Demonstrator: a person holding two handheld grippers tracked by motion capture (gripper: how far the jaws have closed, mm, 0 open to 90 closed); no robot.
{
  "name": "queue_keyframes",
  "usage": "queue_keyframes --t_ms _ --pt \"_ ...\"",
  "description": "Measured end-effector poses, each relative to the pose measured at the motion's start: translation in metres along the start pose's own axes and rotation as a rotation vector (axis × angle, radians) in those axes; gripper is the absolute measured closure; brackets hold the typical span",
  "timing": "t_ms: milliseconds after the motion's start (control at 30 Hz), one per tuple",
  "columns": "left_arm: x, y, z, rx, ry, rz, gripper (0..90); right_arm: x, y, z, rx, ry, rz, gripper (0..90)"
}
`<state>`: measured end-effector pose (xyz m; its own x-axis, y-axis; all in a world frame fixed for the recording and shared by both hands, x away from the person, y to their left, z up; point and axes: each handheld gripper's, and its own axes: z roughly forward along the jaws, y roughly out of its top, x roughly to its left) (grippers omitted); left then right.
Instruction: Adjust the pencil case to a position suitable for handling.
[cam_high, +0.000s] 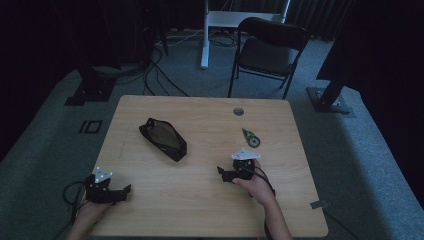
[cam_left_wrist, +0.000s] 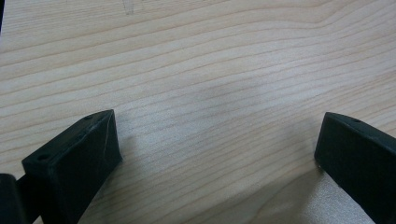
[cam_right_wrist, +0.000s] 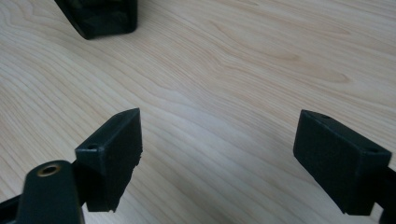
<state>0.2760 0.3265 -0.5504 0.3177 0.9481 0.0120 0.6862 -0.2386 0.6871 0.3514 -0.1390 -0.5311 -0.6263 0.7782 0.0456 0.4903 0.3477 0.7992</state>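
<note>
Pale wood table (cam_high: 200, 200) is seen under both grippers; the left gripper (cam_left_wrist: 219, 144) and right gripper (cam_right_wrist: 217, 154) are held with jaws spread, nothing between them. A black pouch (cam_high: 163, 138) (mid-table) is lain apart, a small tape dispenser (cam_high: 251, 137) beyond.

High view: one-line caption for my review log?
Person holds left gripper and right gripper, both open, over a wooden table with a black pouch and tape dispenser.

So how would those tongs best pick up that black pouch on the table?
Probably across its narrow width near the middle, coming down from above. The black pouch lies flat and slantwise on the table, long and slim, so open tongs could span its short side; the right tongs are nearer.
</note>
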Motion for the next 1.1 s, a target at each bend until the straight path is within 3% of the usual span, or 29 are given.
queue_keyframes --t_ms 733,1100 --pt "0.000 0.000 0.000 -0.001 0.000 -0.001 0.1 0.041 0.037 0.034 -0.049 0.077 -0.055 18.5" --pt "0.000 0.000 0.000 -0.001 0.000 -0.002 0.1 0.058 0.053 0.050 -0.079 0.112 -0.043 22.3"
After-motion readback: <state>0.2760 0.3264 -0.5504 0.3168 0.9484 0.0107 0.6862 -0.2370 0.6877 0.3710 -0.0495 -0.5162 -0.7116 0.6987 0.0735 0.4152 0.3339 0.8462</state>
